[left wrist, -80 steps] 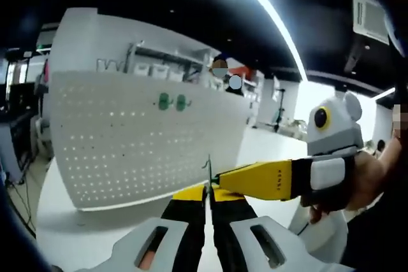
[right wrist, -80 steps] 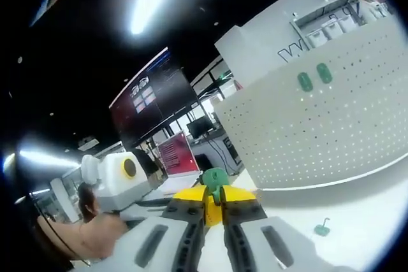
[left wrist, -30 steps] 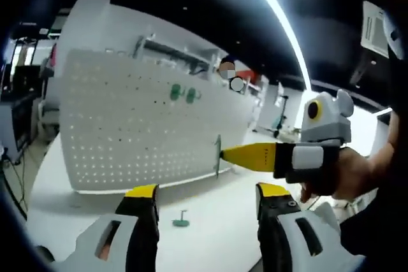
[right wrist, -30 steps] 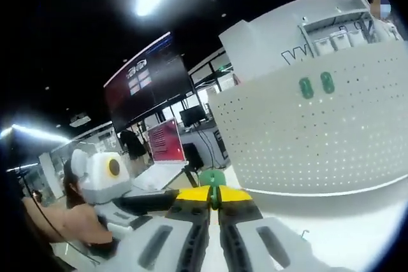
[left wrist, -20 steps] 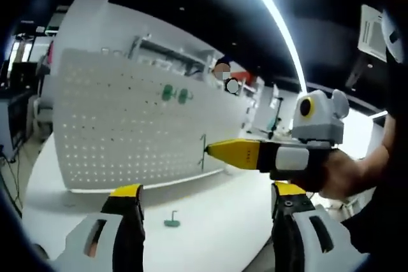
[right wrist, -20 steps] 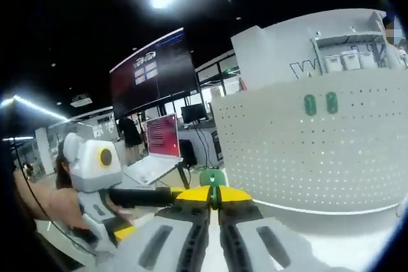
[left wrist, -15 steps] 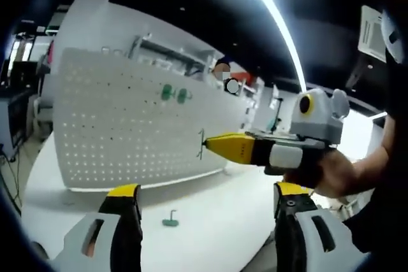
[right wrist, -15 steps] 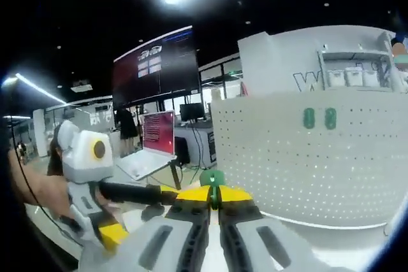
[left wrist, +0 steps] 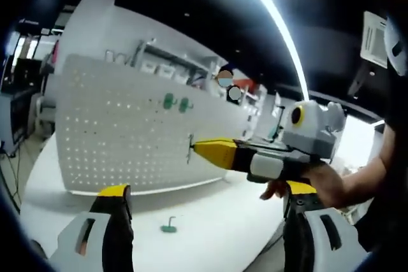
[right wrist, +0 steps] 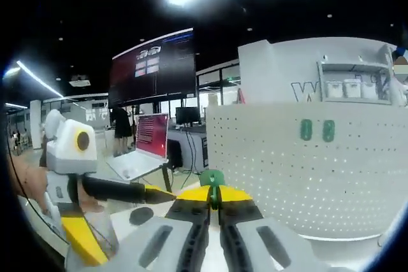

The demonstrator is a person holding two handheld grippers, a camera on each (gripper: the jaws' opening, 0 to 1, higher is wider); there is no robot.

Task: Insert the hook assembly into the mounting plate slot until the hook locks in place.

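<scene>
While right gripper (left wrist: 193, 149) stays... no: right gripper jaws clamped on green hook assembly (right wrist: 213, 179), carried near pegboard mounting plate (left wrist: 121, 138), not touching. Two green hooks (right wrist: 317, 130) already seated on plate. Spare hook (left wrist: 168, 225) lies on white table (left wrist: 210, 221). Left gripper (left wrist: 204, 221) jaws wide apart, empty. Insertion not yet begun.

Dim, dark ceiling overhead, crossed by a blown-out white light strip (left wrist: 280, 23) glaring brightly. White pegboard (left wrist: 121, 132) evenly lit, slightly soft. Strong fisheye bending toward the edges. Blurred, overexposed patch at far right.
</scene>
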